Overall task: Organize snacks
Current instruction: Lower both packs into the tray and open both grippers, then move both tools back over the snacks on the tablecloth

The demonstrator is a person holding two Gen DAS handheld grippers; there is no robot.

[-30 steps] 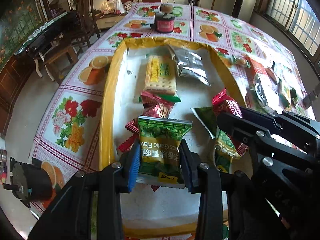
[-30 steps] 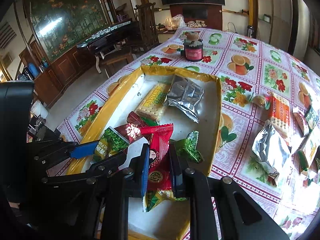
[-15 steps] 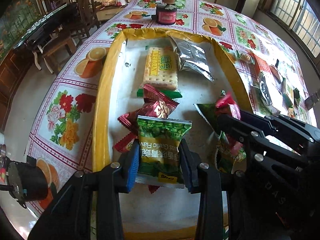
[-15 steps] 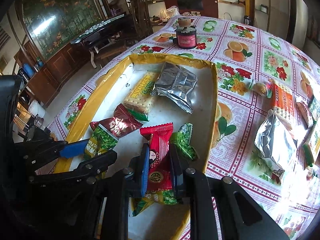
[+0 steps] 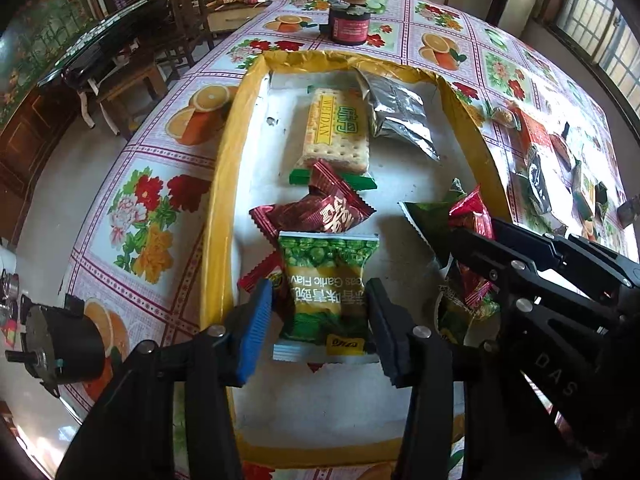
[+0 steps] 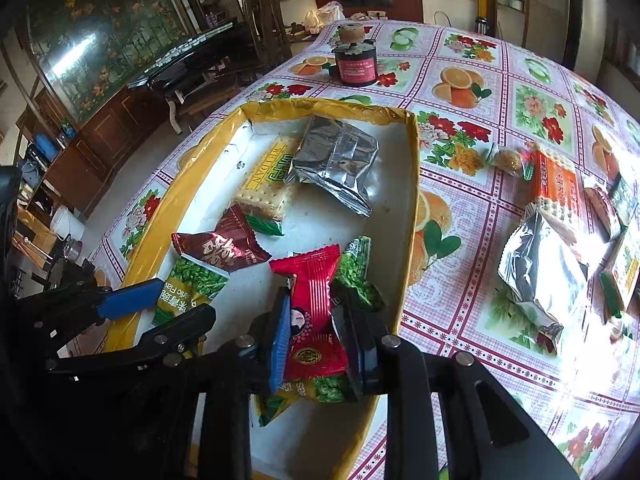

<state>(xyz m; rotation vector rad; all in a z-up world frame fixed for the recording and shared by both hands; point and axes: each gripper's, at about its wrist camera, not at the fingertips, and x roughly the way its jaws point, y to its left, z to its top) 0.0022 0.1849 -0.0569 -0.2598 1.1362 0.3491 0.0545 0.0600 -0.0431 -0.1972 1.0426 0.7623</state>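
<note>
Green garlic-pea packet lies in your yellow-rimmed tray, long axis running six to twelve between the left gripper, whose jaws have just parted clear of it, while your right gripper, just easing apart, brackets the red packet.

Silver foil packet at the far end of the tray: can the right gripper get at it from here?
Probably yes: the silver foil packet lies uncovered on top, with nothing above it. The right gripper must first clear the red packet between its jaws.
</note>
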